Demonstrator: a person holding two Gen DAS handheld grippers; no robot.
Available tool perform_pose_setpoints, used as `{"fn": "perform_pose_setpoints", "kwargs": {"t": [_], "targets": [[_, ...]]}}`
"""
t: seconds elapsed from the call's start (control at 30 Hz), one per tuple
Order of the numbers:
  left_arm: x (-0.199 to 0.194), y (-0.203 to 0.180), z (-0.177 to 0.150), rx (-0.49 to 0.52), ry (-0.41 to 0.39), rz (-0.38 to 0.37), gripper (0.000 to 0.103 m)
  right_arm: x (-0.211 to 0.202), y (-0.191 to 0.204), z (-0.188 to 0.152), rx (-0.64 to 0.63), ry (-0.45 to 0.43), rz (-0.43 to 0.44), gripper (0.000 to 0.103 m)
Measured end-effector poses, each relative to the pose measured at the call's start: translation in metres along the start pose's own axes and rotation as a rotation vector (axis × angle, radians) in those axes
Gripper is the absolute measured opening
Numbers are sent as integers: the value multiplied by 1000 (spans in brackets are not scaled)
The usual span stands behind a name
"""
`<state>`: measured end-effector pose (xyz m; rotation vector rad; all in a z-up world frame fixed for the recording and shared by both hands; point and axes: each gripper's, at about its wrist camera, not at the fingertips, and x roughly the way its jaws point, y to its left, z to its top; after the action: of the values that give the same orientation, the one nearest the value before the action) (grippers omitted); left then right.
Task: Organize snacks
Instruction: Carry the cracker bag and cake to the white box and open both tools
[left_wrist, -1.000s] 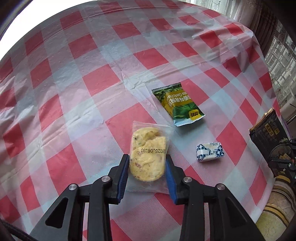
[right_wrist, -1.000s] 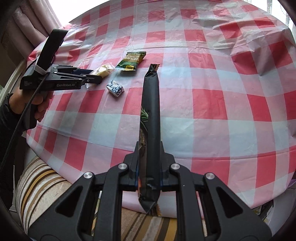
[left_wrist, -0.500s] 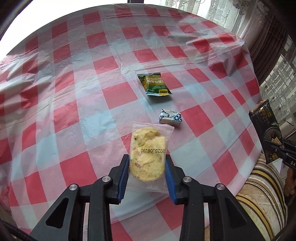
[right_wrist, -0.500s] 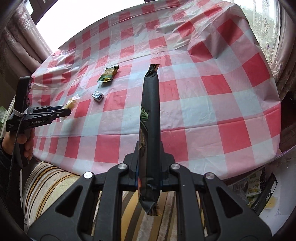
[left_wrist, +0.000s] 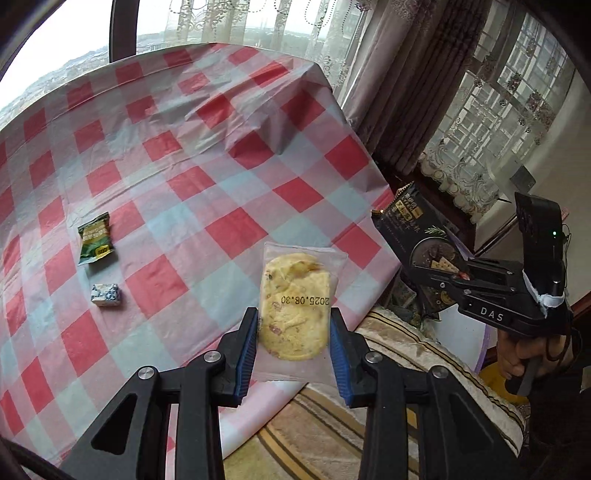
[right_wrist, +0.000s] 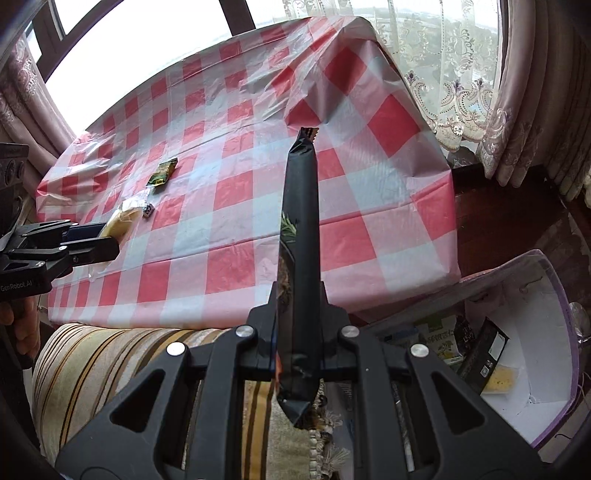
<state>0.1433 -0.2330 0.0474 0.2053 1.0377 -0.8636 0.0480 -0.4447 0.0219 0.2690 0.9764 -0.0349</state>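
Left wrist view: your left gripper (left_wrist: 293, 345) had its fingers clamped on the wrapped cookie (left_wrist: 294, 305), held off the desk (left_wrist: 192, 177) edge. The green packet (left_wrist: 95, 243) and small blue-white candy (left_wrist: 106, 295) were left there.

Right wrist view: your right gripper (right_wrist: 297, 339) was squeezed tight on the black cracker pack (right_wrist: 300, 236), near the white bin (right_wrist: 517, 369) that already held a few snacks. I'd say roughly halfway.

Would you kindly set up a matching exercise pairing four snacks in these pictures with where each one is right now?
Things:
1. cookie
2. black packet
3. green packet
4. blue-white candy

Places:
A. lying on the tablecloth, farther from the near edge
B. between the left gripper's fingers
C. on the tablecloth, just nearer than the green packet
D. between the right gripper's fingers

Pairs: 1-B, 2-D, 3-A, 4-C
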Motion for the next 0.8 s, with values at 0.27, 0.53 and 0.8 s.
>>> {"fn": "perform_pose_setpoints", "kwargs": {"t": [0.27,0.53,0.8], "targets": [[57,-112,13,141,95,-113,37,-12,-66,-31,131,-5,-64,18],[108,-175,6,181,225,-172,37,-17,-120,-56,267,-4,-102,18],[127,-200,14,183,271,-215,41,-26,-145,-62,333,-8,-148,27]]}}
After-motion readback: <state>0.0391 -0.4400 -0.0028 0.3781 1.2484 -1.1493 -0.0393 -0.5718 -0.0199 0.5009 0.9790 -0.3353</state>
